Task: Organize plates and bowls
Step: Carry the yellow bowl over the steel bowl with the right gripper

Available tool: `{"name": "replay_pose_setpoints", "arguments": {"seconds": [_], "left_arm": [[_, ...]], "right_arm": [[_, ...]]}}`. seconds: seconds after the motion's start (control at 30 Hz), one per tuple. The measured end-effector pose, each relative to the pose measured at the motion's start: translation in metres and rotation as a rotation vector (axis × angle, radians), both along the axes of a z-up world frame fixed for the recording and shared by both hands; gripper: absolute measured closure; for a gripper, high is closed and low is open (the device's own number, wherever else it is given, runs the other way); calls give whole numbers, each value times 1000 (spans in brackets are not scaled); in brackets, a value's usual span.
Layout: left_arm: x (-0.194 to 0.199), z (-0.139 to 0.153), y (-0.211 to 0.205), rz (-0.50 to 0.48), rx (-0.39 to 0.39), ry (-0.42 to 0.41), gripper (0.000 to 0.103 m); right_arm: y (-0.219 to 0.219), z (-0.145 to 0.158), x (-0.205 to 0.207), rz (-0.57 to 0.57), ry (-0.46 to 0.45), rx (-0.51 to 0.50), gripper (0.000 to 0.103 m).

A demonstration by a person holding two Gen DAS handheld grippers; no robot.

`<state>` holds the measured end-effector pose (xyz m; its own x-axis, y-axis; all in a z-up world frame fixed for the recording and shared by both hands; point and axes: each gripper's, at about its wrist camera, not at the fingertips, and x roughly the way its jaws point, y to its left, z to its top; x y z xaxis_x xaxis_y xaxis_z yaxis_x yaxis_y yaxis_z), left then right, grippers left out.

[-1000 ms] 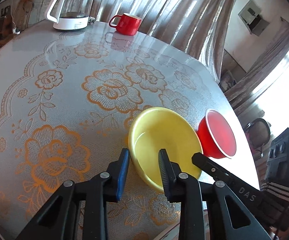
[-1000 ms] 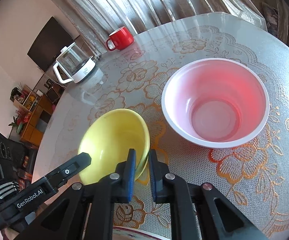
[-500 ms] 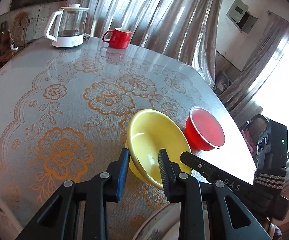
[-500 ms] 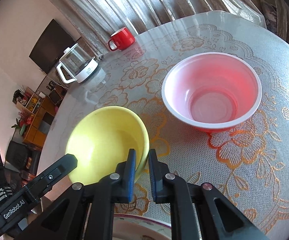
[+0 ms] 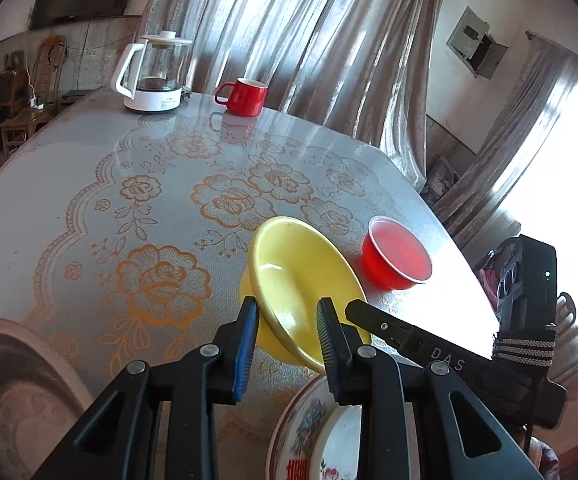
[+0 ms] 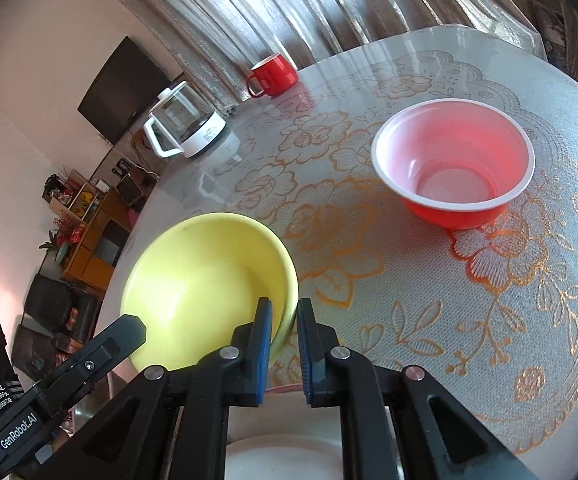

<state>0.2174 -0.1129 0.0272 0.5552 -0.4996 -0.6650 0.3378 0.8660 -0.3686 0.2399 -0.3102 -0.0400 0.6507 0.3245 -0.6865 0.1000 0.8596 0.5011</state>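
Both grippers hold the yellow bowl point(image 5: 301, 272), tilted and clear of the table. My left gripper point(image 5: 287, 314) is shut on its near wall, one pad under the outside and one inside. On the other side, my right gripper point(image 6: 283, 320) is shut on the rim of the yellow bowl point(image 6: 205, 280). A red plastic bowl point(image 5: 397, 258) with a white inside stands upright on the table beyond, also seen as the red bowl point(image 6: 453, 160) in the right wrist view. A decorated plate point(image 5: 301, 428) lies under my left gripper at the near edge.
A glass kettle point(image 5: 155, 74) and a red mug point(image 5: 245, 96) stand at the far edge by the curtain. A large brownish dish point(image 5: 9, 380) sits at the near left. A pale plate point(image 6: 289, 456) shows below my right gripper. The table point(image 5: 89, 208) has a floral lace cover.
Both grippers have drawn back toward the near edge and risen with the yellow bowl, which now tilts more. The decorated plate and the brownish dish have come into view below.
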Motion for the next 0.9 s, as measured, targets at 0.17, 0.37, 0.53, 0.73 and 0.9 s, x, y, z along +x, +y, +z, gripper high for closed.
{"name": "replay_pose_setpoints", "arguments": {"seconds": [0.17, 0.37, 0.53, 0.73, 0.9], "left_arm": [[-12, 6, 15, 14, -21, -8, 73], [-31, 11, 35, 28, -32, -29, 73], [-47, 13, 54, 49, -46, -42, 73], [-68, 17, 86, 89, -53, -66, 73], [-82, 22, 113, 132, -36, -98, 73]], "right_arm": [[14, 6, -8, 21, -16, 4, 92], [31, 15, -19, 54, -41, 1, 92], [47, 20, -27, 90, -56, 1, 92], [72, 26, -35, 144, -72, 8, 92], [101, 29, -37, 205, -83, 11, 92]]}}
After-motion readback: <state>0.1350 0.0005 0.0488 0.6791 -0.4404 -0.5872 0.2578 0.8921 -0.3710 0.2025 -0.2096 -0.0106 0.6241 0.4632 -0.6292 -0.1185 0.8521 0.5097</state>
